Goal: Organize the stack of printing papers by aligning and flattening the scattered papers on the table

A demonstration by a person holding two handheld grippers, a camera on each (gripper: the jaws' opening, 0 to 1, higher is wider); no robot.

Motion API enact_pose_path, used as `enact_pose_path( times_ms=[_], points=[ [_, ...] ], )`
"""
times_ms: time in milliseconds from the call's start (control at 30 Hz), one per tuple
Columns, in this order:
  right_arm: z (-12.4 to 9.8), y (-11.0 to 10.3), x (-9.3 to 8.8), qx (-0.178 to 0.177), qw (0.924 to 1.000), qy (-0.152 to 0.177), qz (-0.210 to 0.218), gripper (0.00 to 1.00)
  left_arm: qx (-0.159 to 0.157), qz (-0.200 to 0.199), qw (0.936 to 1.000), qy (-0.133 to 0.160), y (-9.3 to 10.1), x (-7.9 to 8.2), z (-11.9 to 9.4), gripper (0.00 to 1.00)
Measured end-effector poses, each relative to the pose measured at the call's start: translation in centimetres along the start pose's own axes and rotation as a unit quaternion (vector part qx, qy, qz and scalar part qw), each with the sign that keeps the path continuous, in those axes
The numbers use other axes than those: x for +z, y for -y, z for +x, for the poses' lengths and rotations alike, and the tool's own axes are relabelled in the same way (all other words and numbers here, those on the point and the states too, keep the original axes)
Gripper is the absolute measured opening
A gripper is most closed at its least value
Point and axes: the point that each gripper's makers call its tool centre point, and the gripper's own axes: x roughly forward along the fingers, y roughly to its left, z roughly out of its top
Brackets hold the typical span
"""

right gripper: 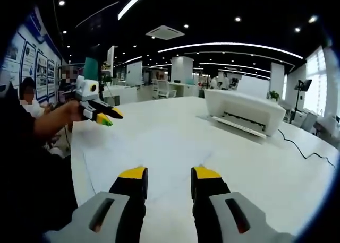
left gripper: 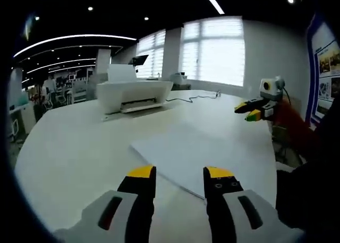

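White printing papers [left gripper: 199, 150] lie flat on the round white worktop [left gripper: 69, 147], directly ahead of the left gripper [left gripper: 180, 175]. In the left gripper view the stack's near corner sits between and just beyond that gripper's yellow-tipped jaws, which stand moderately apart and hold nothing. The long axis of the stack runs from this near corner away toward the far right of the worktop. Sheets appear roughly overlaid; whether edges are offset cannot be told against the white surface.

In the right gripper view the papers [right gripper: 159, 147] show as a faint pale sheet ahead of the right gripper [right gripper: 167, 174], whose jaws are likewise parted and empty. Each gripper appears in the other's view, raised above the worktop at the opposite side of the stack: the right gripper [left gripper: 254, 110] at the far right edge, the left gripper [right gripper: 103, 115] held by a hand [right gripper: 71, 111] at left. Seen at that distance, their jaw openings cannot be judged.

Judged from these positions, the left gripper is nearer the stack's corner, and the two flank the papers from opposite sides, suited to squaring the edges inward. A white printer [left gripper: 135, 94] stands well apart at the far side, its cable [right gripper: 305, 150] trailing beyond it. Open worktop surrounds the stack on all sides, though its right-hand edge lies near the worktop's rim.
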Motion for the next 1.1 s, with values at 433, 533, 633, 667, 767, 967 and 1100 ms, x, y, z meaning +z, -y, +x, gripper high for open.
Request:
enact_pose_path(
  times_ms=[433, 533, 633, 667, 767, 967, 1100],
  points=[
    [-2.4, 0.7, -0.7, -0.012, 0.9999, 0.007, 0.008, 0.29, 0.026, -0.009, 0.9996, -0.004, -0.7, -0.7, -5.1, 0.42],
    [-2.8, 0.4, -0.8, -0.012, 0.9999, 0.008, 0.008, 0.29, 0.033, -0.008, 0.9994, -0.001, -0.9, -0.7, -6.4, 0.42],
    [-3.1, 0.3, -0.9, -0.013, 0.9999, 0.008, 0.008, 0.29, 0.038, -0.009, 0.9992, 0.002, -0.3, -0.7, -7.2, 0.42],
    [-3.1, 0.2, -0.9, -0.011, 0.9999, 0.008, 0.009, 0.29, 0.039, -0.009, 0.9992, 0.002, -0.4, -0.8, -7.5, 0.42],
    [-3.3, -0.3, -1.0, -0.007, 0.9999, 0.01, 0.01, 0.29, 0.041, -0.01, 0.9991, 0.002, -0.6, -1.0, -8.7, 0.41],
    [-3.5, -0.7, -1.1, -0.001, 0.9998, 0.012, 0.014, 0.3, 0.041, -0.015, 0.9991, 0.005, -0.5, -1.1, -10.4, 0.41],
    [-3.8, -0.8, -1.3, -0.001, 0.9998, 0.008, 0.017, 0.3, 0.04, -0.011, 0.9991, 0.006, 0.1, -1.0, -11.5, 0.41]
  ],
)
